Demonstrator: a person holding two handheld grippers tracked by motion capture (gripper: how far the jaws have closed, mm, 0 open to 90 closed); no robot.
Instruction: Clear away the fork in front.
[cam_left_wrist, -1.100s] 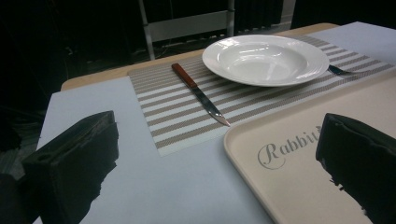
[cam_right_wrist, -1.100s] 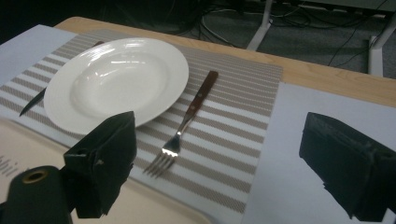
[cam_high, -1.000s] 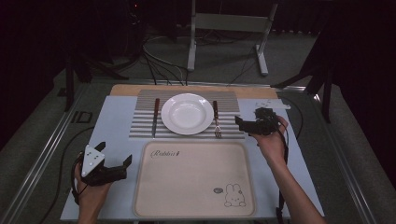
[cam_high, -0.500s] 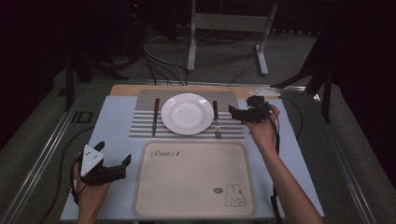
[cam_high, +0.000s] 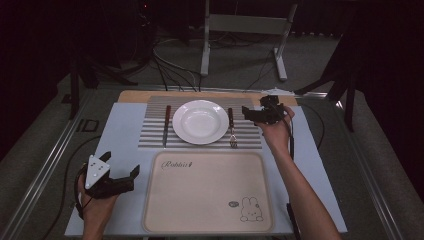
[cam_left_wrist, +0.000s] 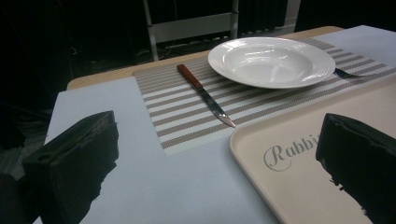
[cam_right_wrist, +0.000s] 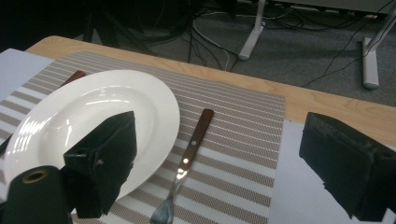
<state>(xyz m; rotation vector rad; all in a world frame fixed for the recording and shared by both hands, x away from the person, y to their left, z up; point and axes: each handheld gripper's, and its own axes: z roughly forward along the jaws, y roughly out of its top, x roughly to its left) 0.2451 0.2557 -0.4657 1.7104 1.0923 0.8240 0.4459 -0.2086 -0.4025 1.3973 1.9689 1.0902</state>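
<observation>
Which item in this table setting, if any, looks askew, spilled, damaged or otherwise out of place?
Nothing stands out. The white plate sits centred on the striped placemat, empty and whole. The knife lies straight on one side of it and the fork on the other. The beige tray lies square and bare. Both grippers are open.

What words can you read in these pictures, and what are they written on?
"Rabbit": cursive word at the far left corner of the beige tray, beside the striped placemat; the left gripper view cuts it off at "Rabbi" behind a jaw.
A small dark mark beside the rabbit drawing on the tray: too small to read.
The white plate, knife and fork carry no readable text.
</observation>
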